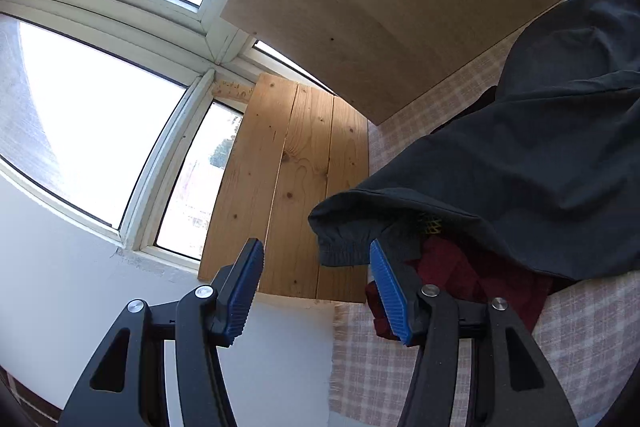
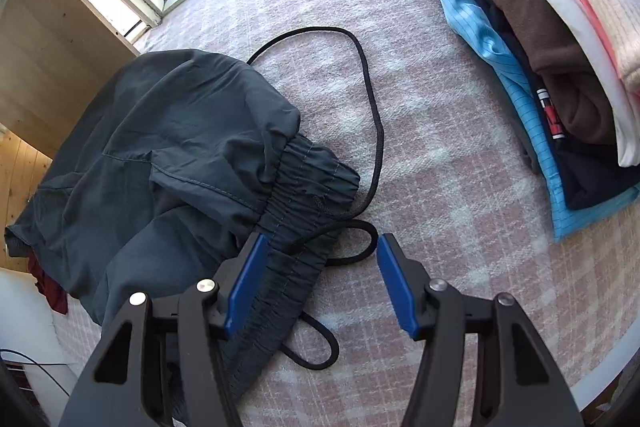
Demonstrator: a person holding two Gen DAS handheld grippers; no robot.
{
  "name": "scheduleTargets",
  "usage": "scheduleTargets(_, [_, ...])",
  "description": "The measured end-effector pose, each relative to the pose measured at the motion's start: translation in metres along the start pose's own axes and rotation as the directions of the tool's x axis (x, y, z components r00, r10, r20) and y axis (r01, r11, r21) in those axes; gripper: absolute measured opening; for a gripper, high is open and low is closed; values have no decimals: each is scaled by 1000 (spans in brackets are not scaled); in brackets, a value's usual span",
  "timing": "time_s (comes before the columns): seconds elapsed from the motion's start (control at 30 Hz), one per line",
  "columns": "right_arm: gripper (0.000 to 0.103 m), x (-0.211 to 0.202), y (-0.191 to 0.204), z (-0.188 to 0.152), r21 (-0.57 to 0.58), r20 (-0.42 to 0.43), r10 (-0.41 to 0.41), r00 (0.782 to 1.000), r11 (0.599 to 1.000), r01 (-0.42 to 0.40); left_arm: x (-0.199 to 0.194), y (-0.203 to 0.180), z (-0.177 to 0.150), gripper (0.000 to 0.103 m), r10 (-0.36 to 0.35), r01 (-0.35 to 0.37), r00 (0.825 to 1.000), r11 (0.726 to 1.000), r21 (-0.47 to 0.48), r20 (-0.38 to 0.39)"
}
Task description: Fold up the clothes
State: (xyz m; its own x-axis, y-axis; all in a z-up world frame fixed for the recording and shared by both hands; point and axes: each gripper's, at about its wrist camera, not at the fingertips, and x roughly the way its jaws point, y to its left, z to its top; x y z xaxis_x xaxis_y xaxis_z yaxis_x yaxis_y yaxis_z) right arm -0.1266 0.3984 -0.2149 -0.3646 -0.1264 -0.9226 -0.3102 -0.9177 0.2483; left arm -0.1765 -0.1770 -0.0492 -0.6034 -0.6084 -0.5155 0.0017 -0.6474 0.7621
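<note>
Dark grey trousers lie bunched on the pink checked blanket, elastic waistband toward me, with a long black drawstring looped across the blanket. My right gripper is open, low over the waistband, its left finger above the fabric. In the left wrist view the same trousers drape over a dark red garment; a cuffed leg end hangs between the fingers of my open left gripper, nothing pinched.
A stack of folded clothes, with blue, brown, white and pink layers, sits at the right on the blanket. Wooden boards and a brown panel lean against the window at the blanket's left end. A white ledge borders the blanket.
</note>
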Motion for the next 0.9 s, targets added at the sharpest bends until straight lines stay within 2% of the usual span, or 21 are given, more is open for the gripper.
scheduleTargets(0.03, [57,0,3,-3,-13,-5,3,1000,1000,-3,-22,-13,4,52,-75,75,996,997,7,42])
scheduleTargets(0.07, [57,-1,6,-7,-27,-10,6,1000,1000,-6,-45,-35,8,52,-166,163,983,986,34,84])
scheduleTargets(0.1, [57,-1,9,-10,-40,-15,9,1000,999,-9,-69,-56,11,53,-255,249,959,966,68,123])
scheduleTargets(0.13, [57,-2,13,-13,-53,-20,12,1000,999,-13,-93,-86,14,53,-343,326,926,937,124,156])
scheduleTargets(0.17, [57,-2,16,-16,-66,-25,14,1000,998,-16,-116,-115,17,53,-428,397,885,899,184,181])
scheduleTargets(0.23, [57,-6,16,-22,-79,-32,30,999,996,-33,-161,-177,21,54,-575,500,794,803,324,197])
scheduleTargets(0.27, [57,-9,12,-24,-80,-35,42,999,996,-45,-182,-207,22,54,-627,523,754,755,396,199])
scheduleTargets(0.33, [57,-18,4,-27,-75,-25,54,998,996,-55,-214,-256,25,55,-688,535,698,684,496,197])
scheduleTargets(0.4, [57,-29,-8,-30,-63,-9,62,998,996,-62,-233,-296,34,55,-728,549,665,629,550,169])
scheduleTargets(0.47, [57,-39,-19,-32,-48,8,73,997,996,-72,-239,-328,46,56,-731,544,667,611,575,146])
scheduleTargets(0.57, [57,-49,-35,-33,-29,29,82,996,996,-81,-232,-367,59,55,-713,535,694,600,594,96])
scheduleTargets(0.6, [57,-52,-42,-32,-24,35,84,996,996,-83,-228,-378,61,47,-706,532,704,598,599,78])
scheduleTargets(0.63, [57,-54,-47,-32,-18,40,84,996,996,-84,-222,-384,64,19,-701,545,712,593,593,46])
scheduleTargets(0.67, [57,-55,-52,-31,-12,44,85,995,996,-84,-217,-390,66,3,-698,560,716,587,584,15])
scheduleTargets(0.77, [57,-57,-64,-28,-1,46,84,995,997,-84,-205,-376,74,1,-738,649,674,570,504,-32])
scheduleTargets(0.9, [57,-51,-64,-18,-22,37,89,995,996,-88,-204,-319,75,2,-744,673,667,622,401,36])
